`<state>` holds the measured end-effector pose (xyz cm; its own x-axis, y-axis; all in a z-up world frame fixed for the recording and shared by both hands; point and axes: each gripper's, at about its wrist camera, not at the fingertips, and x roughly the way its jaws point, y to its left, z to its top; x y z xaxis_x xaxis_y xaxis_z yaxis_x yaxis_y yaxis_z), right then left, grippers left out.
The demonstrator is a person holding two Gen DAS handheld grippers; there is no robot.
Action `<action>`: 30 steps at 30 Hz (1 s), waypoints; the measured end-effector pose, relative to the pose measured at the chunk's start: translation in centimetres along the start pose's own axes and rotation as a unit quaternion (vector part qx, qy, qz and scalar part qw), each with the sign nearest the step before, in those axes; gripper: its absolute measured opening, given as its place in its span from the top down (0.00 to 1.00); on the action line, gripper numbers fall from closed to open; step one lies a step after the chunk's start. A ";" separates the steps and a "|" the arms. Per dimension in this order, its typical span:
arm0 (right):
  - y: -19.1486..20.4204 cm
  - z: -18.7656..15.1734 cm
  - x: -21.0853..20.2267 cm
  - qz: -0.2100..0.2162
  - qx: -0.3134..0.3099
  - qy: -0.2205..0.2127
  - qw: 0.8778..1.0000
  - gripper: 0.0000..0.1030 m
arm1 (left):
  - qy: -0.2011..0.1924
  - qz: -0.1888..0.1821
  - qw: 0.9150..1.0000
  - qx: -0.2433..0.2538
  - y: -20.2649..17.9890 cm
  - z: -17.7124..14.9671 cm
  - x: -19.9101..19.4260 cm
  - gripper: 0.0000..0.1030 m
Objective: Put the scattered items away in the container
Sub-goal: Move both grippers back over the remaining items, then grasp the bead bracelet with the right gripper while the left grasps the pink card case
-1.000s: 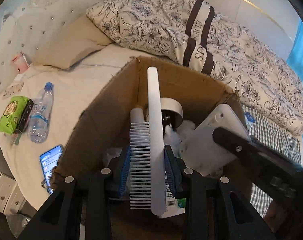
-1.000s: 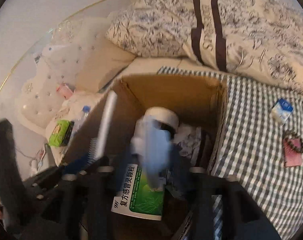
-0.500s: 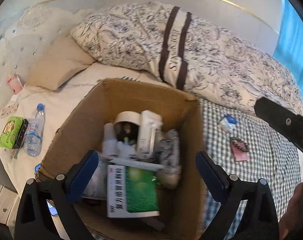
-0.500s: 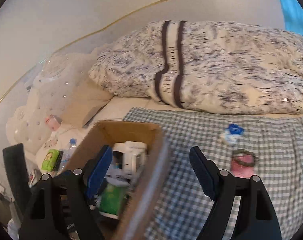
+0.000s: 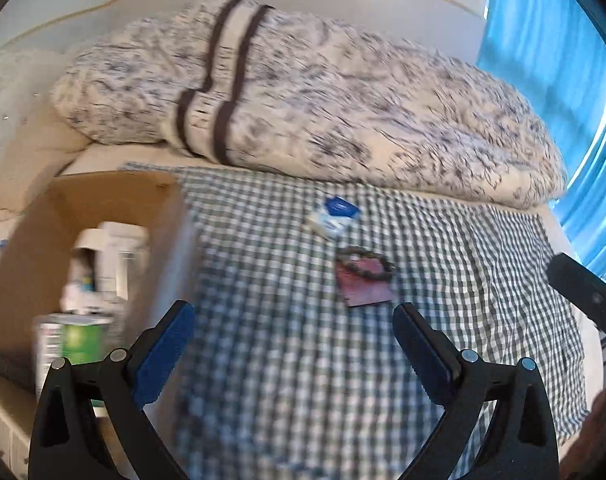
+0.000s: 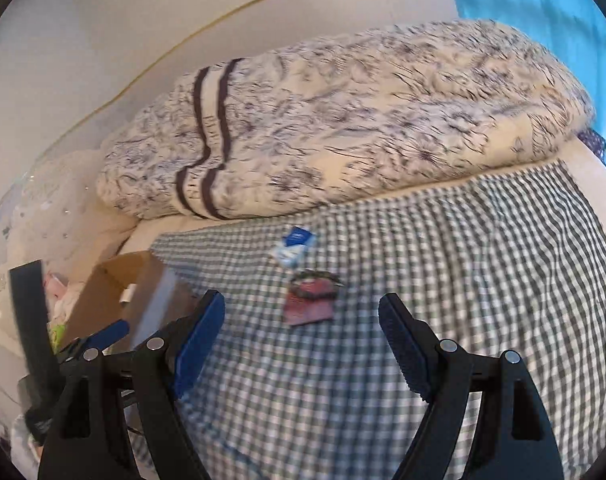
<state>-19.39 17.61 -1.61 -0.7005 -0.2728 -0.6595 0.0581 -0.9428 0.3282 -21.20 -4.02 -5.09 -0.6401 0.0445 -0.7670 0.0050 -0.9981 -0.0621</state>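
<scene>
Left wrist view: cardboard box [image 5: 103,196] holds a green-and-white carton [image 5: 69,340]; both grippers' fingers [image 5: 165,348] released.

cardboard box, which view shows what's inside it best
The left wrist view. There the box is open toward the camera, with white items and a green carton visible inside, though blurred. The right wrist view catches only a corner of the box, partly behind the left gripper.

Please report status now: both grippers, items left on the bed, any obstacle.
Left gripper open, empty; right gripper open, empty. Blue-white packet and red pouch lie on checked cloth, outside cardboard box. Path clear.
</scene>
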 end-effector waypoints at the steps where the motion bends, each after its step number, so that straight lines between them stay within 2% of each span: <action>1: -0.8 0.1 0.5 -0.004 -0.002 0.003 1.000 0.23 | 0.004 0.003 1.000 0.007 -0.8 -0.2 1.0 0.01; 4: -2.7 0.3 2.5 -0.015 -0.002 0.017 1.000 0.23 | 0.025 0.007 0.999 0.034 -3.3 -1.3 5.1 0.01; 5: -3.4 0.4 3.5 -0.014 -0.002 0.023 1.000 0.30 | 0.027 0.009 0.999 0.039 -3.8 -1.7 6.1 0.01; 6: -3.9 0.4 4.4 -0.012 -0.003 0.031 0.999 0.47 | 0.029 0.009 0.998 0.046 -4.2 -2.0 7.0 0.01; 9: -4.9 0.4 7.7 -0.004 -0.012 0.062 0.998 0.66 | 0.031 -0.004 0.998 0.059 -5.1 -3.1 10.0 0.01; 11: -5.1 0.3 9.5 0.004 -0.021 0.077 0.997 0.71 | 0.024 -0.009 0.997 0.068 -5.5 -3.5 11.2 0.01; 14: -5.8 0.3 12.6 0.020 -0.009 0.102 0.995 0.71 | 0.027 -0.009 0.996 0.079 -5.5 -3.6 12.9 0.01; 17: -6.5 0.4 16.3 0.041 0.024 0.132 0.990 0.71 | 0.033 -0.015 0.997 0.068 -4.9 -3.7 13.9 0.01; 22: -7.8 -0.3 21.7 0.073 0.117 0.186 0.973 0.71 | 0.017 -0.025 0.997 0.075 -4.5 -3.6 14.0 0.01; 28: -8.6 -1.2 24.5 0.094 0.190 0.198 0.957 0.71 | 0.016 -0.027 0.994 0.104 -5.1 -3.6 15.3 0.01; 29: -8.7 -1.1 24.7 0.098 0.194 0.197 0.956 0.73 | 0.018 -0.027 0.993 0.109 -5.2 -3.6 15.5 0.01; 30: -8.6 -1.1 24.9 0.098 0.197 0.197 0.955 0.89 | 0.019 -0.027 0.993 0.112 -5.3 -3.7 15.7 0.01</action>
<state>-36.56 18.78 -21.56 -0.3760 -0.5612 -0.7374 -0.1653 -0.7424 0.6493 -28.45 2.11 -19.20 -0.6053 0.0951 -0.7903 -0.2025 -0.9786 0.0373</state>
